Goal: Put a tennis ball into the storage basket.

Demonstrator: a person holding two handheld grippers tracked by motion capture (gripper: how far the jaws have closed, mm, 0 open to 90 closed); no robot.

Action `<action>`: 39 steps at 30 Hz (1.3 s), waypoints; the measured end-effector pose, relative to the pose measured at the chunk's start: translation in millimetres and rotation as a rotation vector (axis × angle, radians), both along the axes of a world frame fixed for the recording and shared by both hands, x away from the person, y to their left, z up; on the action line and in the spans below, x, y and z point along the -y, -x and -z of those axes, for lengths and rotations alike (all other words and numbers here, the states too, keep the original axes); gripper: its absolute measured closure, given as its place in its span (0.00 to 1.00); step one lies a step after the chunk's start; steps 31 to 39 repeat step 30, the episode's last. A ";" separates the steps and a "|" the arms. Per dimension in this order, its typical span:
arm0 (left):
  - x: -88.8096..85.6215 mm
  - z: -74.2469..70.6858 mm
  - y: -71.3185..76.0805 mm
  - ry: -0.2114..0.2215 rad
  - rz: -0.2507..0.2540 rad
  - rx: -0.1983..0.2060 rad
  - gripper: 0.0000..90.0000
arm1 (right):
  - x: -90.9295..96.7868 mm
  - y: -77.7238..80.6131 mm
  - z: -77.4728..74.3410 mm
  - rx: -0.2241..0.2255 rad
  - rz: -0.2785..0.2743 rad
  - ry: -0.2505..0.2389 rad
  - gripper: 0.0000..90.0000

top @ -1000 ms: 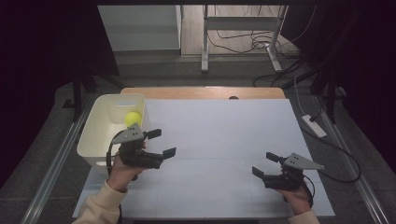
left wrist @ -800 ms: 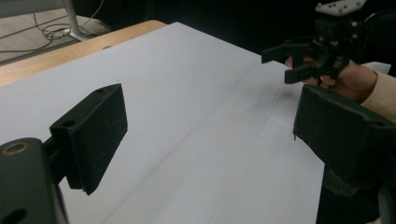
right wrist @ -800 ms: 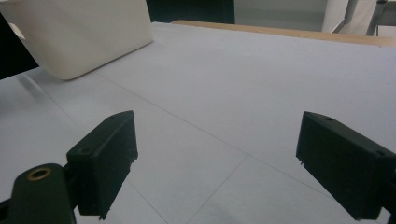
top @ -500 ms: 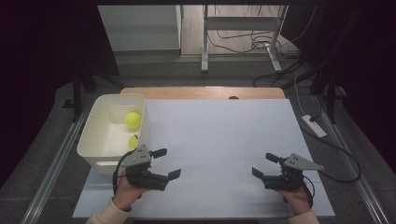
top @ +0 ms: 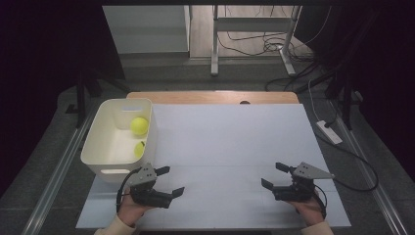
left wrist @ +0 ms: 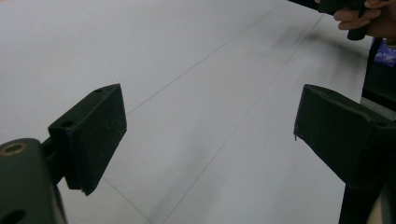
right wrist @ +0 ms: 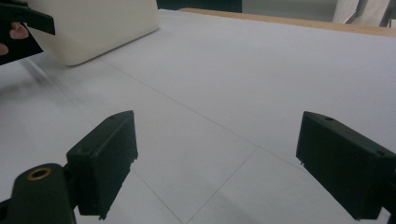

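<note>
Tennis balls, two of them, lie inside the white bin (top: 108, 155) at the left side of the tabletop (top: 230, 142): the upper ball (top: 139, 126) rests near the bin's far right corner, and the lower ball (top: 139, 149) sits against the right wall, partly hidden by the rim. The bin stands on the white sheet that covers the tabletop, with a strip of bare wood showing along the far edge.

Left hand-held gripper (top: 170, 181) is low over the sheet just in front of the bin's near wall, its jaws pointing toward the middle of the tabletop. The jaws stand wide apart with nothing between them; the left gripper view shows bare white sheet in the gap.

Right hand-held gripper (top: 275, 175) is held near the front right of the sheet, well apart from the bin, pointing toward the left. Its jaws are likewise spread with nothing between them. In the right gripper view the bin's rounded corner (right wrist: 98, 28) appears at the upper left, beyond the open gap.
</note>
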State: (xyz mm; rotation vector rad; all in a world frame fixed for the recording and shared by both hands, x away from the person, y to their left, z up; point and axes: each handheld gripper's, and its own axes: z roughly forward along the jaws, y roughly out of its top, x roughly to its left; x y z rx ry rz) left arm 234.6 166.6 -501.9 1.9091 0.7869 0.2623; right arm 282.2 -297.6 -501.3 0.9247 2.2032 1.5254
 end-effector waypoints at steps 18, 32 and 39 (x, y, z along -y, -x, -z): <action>-20.4 20.5 8.2 -0.015 -0.041 -0.006 0.10 | -2.4 3.1 10.6 -0.032 -0.034 0.036 0.14; -20.8 20.0 5.8 -0.010 -0.043 -0.006 0.10 | -0.7 4.7 11.5 -0.031 -0.030 0.039 0.14; -20.8 20.0 5.8 -0.010 -0.043 -0.006 0.10 | -0.7 4.7 11.5 -0.031 -0.030 0.039 0.14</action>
